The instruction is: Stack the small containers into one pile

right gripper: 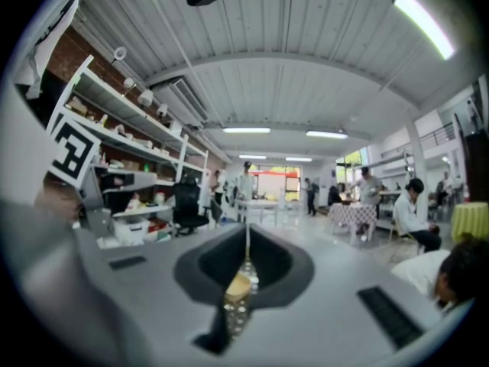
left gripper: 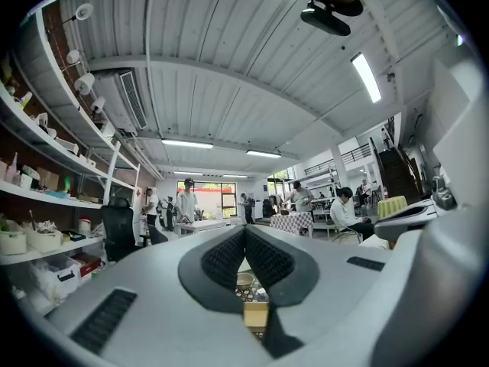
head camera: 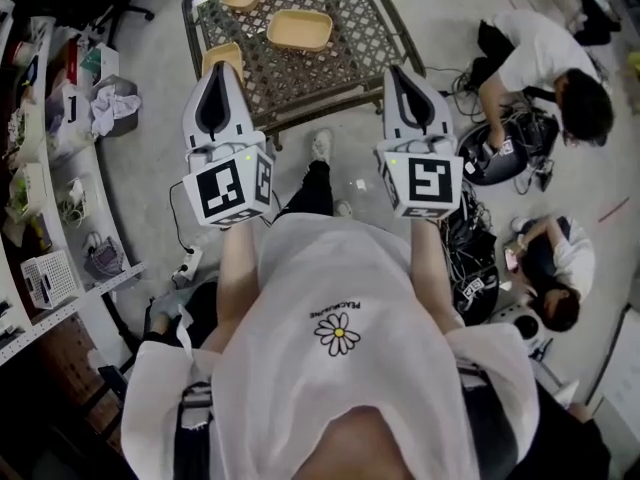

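Floor (head camera: 440, 28): open concrete at 1–2 o'clock beside the tabletop (head camera: 340, 63). The lattice top sits at 12 o'clock, far edge cut off. Shelves (head camera: 40, 168) crowd 9 o'clock; two people (head camera: 540, 58) among cables at 3 o'clock. Left gripper (head camera: 222, 70) and right gripper (head camera: 397, 72) at the near edge, jaws pressed together, empty. Small containers (head camera: 299, 29) lie apart, unstacked; one partly hidden behind left gripper.
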Demonstrator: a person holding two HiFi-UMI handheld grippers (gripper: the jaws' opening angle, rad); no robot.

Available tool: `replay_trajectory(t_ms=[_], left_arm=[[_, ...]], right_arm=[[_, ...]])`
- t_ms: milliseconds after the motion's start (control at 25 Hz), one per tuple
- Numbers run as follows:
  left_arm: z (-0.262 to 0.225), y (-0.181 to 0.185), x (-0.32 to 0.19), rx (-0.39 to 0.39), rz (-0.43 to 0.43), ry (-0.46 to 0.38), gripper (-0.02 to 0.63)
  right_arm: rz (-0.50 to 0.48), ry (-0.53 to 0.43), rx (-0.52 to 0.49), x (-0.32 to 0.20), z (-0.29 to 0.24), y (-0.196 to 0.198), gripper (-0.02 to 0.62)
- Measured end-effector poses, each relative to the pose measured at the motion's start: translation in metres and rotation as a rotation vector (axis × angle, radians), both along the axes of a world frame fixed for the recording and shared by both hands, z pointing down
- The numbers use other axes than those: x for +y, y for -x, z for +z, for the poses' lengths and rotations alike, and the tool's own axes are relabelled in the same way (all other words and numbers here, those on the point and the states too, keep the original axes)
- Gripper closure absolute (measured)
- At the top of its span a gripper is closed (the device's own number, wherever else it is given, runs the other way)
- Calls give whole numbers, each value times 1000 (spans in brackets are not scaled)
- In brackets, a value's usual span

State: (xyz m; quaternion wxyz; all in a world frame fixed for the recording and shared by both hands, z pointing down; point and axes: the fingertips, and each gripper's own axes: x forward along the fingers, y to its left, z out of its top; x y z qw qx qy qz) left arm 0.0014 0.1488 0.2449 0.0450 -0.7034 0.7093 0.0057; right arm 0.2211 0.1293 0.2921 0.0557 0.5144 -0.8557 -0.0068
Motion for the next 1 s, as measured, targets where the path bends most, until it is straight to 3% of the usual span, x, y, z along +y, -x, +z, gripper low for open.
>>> replay_trajectory(t_ms=[680,1000], left_arm=[[22,81,-166,77,-3,42,580],[45,111,-214,103,-26,84,581]], right_arm=[[-6,88,16,-164,7,77,563],[-28,146,33,-215,21,108,563]])
